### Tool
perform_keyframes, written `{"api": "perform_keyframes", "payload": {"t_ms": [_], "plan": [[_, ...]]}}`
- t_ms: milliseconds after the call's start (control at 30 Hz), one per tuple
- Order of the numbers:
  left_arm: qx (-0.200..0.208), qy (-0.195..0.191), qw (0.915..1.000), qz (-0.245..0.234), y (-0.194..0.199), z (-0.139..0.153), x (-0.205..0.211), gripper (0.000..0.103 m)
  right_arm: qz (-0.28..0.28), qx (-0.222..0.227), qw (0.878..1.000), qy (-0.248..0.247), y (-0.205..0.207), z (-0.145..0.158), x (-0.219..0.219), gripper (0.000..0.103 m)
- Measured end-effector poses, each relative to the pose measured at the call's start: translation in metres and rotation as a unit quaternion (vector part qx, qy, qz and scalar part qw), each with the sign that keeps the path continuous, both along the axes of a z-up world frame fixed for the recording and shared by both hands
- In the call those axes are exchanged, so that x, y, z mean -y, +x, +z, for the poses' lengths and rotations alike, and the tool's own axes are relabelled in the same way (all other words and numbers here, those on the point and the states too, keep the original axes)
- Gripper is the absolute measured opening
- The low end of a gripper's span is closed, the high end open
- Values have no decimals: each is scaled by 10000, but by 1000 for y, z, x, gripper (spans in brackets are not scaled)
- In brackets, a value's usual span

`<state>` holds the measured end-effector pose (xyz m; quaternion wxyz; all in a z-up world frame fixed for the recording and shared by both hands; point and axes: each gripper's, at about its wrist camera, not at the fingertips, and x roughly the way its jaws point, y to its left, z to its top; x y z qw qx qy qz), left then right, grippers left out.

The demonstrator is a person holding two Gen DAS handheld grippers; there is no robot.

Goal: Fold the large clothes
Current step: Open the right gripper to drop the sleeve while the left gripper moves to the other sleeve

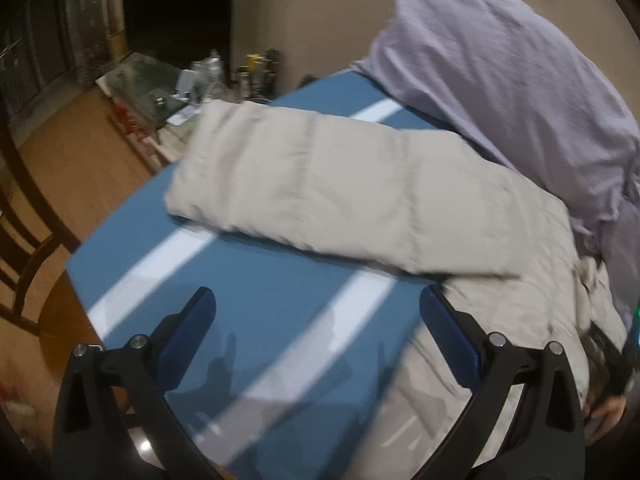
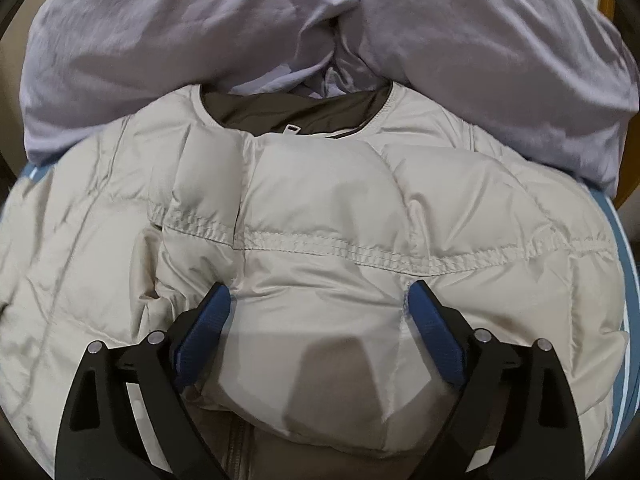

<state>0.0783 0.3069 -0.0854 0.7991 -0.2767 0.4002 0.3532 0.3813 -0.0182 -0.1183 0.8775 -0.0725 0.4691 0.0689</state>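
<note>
A beige quilted puffer jacket (image 2: 320,208) lies on a blue table with white stripes (image 1: 248,304). In the left wrist view one sleeve of the jacket (image 1: 320,188) stretches out across the table. My left gripper (image 1: 318,312) is open and empty above the bare blue surface, its right finger at the jacket's edge. My right gripper (image 2: 319,308) is open, low over the jacket's chest, its fingers pressing into the padded fabric on either side of a panel. The jacket's brown-lined collar (image 2: 296,116) points away from me.
A lilac garment (image 2: 280,32) is heaped at the far side of the table, touching the jacket's collar; it also shows in the left wrist view (image 1: 500,60). A dark wooden chair (image 1: 24,240) stands left. A cluttered glass-topped side table (image 1: 180,84) stands beyond.
</note>
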Motion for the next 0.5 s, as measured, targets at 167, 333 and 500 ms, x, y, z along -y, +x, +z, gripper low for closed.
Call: {"api": "perform_keyframes", "payload": {"t_ms": [167, 333, 500], "plan": [[-28, -56, 9993, 381, -8, -7, -39, 101, 9, 11, 10000, 69, 2, 1, 3, 93], [-37, -169, 9975, 685, -13, -15, -78, 101, 18, 22, 10000, 93, 0, 1, 4, 93], [-25, -339, 9959, 839, -11, -26, -106, 101, 20, 21, 9999, 101, 1, 1, 4, 93]]}}
